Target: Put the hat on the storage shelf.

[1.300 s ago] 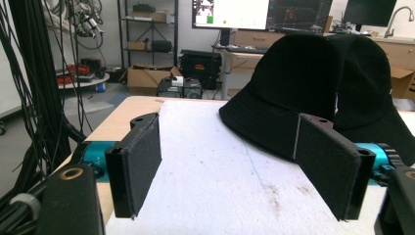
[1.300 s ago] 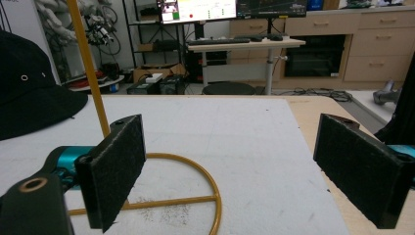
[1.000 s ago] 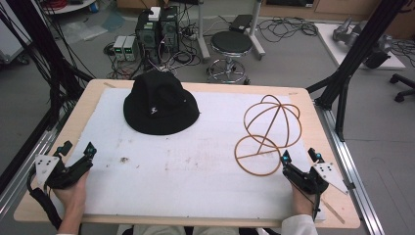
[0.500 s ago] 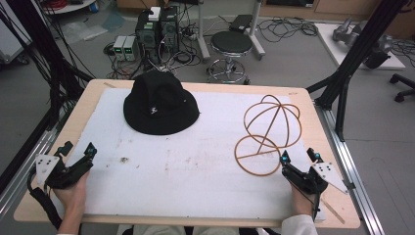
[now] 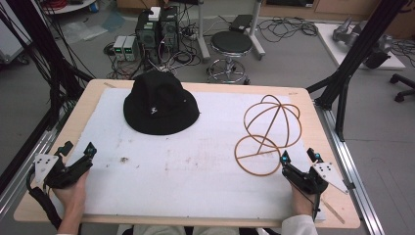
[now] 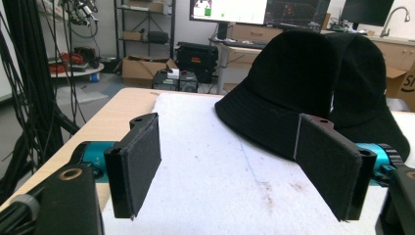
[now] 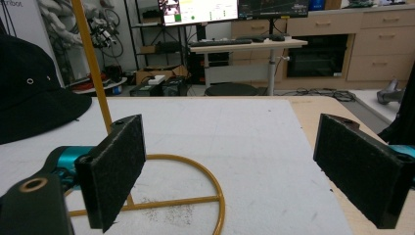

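A black bucket hat [image 5: 161,104] lies brim down on the white mat at the far left of the table, and it fills the upper right of the left gripper view [image 6: 313,93]. A golden wire hat stand [image 5: 268,132], a ring base with a round cage on a stem, sits at the right; its ring and stem [image 7: 147,196] rise just ahead of my right gripper's jaws. My left gripper [image 5: 77,150] rests open near the front left corner, empty. At the front right, my right gripper [image 5: 299,156] is also open and empty, just right of the stand's ring.
The white mat [image 5: 195,166] covers most of the wooden table [image 5: 49,196]. Black frame struts [image 5: 357,54] stand at both sides. Beyond the far edge are a stool [image 5: 231,46], computer boxes [image 5: 156,29] and cables on the floor.
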A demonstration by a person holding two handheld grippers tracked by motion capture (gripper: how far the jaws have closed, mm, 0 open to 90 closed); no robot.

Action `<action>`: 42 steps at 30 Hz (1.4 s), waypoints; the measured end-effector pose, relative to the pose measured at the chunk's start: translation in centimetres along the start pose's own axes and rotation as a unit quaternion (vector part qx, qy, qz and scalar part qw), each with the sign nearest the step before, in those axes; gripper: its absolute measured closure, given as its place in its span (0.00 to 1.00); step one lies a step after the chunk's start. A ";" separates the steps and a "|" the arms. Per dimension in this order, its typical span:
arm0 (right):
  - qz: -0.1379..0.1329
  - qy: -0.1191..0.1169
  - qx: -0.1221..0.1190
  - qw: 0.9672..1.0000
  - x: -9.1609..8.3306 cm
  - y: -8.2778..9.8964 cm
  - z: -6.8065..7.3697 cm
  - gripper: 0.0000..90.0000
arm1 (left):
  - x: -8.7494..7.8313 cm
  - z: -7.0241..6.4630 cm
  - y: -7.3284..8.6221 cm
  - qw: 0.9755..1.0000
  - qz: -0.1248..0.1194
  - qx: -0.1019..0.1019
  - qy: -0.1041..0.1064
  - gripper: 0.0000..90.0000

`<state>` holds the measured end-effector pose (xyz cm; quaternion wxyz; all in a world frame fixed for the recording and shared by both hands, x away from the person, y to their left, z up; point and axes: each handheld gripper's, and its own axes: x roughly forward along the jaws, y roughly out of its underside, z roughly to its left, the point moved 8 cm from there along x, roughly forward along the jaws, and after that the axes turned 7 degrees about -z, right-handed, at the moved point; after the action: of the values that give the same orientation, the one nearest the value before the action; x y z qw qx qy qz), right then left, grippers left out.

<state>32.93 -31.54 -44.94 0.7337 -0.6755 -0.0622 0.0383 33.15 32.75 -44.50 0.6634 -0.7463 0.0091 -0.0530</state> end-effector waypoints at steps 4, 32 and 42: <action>0.003 0.000 0.001 1.000 0.0 0.1 0.0 0.13 | 0.1 -0.1 -0.6 1.000 0.000 -0.001 0.004 0.29; -0.006 0.002 -0.004 1.000 -0.1 -0.2 0.0 0.13 | 6.9 -6.1 -6.8 0.992 0.074 0.024 0.100 0.31; -0.005 -0.004 -0.005 1.000 -0.2 -0.3 0.2 0.13 | 11.4 -10.2 -7.1 0.984 0.116 0.052 0.129 0.32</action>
<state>32.73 -31.41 -44.65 0.7301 -0.6789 -0.0687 0.0367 43.15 22.57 -35.54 0.6962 -0.6917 0.1780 -0.0717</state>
